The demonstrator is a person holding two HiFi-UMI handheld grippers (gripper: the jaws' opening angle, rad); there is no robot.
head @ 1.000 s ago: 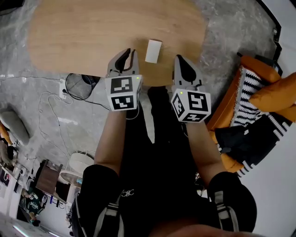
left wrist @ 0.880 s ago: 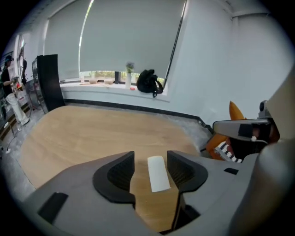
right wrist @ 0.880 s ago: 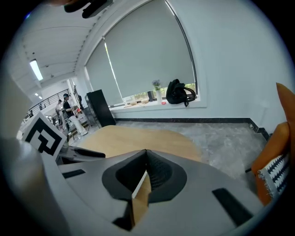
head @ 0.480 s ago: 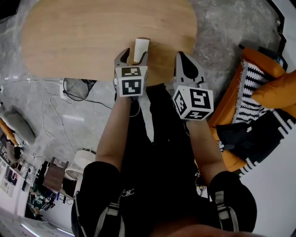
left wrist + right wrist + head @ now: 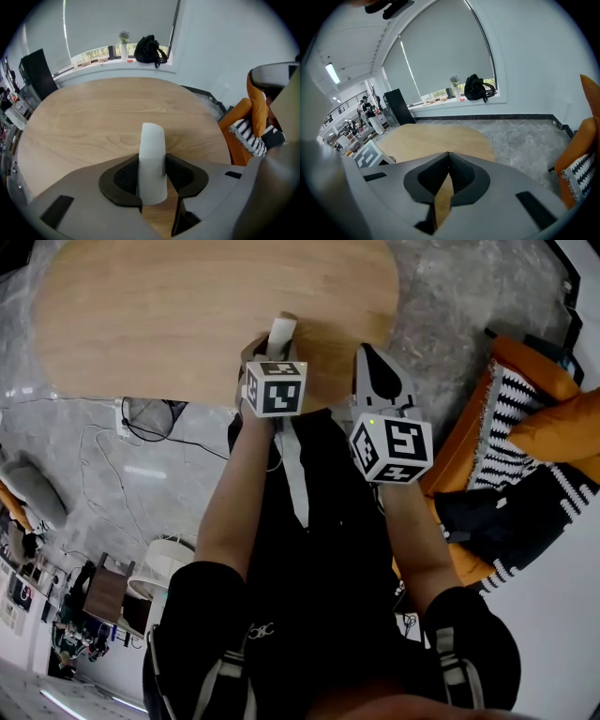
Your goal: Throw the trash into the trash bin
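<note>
left gripper view: left claw [image 5: 152,161] closing on white trash [image 5: 152,138] upon the surface [image 5: 89,122], right claw [image 5: 449,159] together, empty; grasp step, next probably lift.

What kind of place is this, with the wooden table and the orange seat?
Probably a lounge corner of an office or lab: a rounded wooden table on a grey stone floor, an orange armchair with a striped cushion, and people standing in an open workspace beyond.

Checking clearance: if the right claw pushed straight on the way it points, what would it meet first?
Probably the oval light-wood tabletop, just past the tips of the shut right claw, though depth is unclear.
</note>
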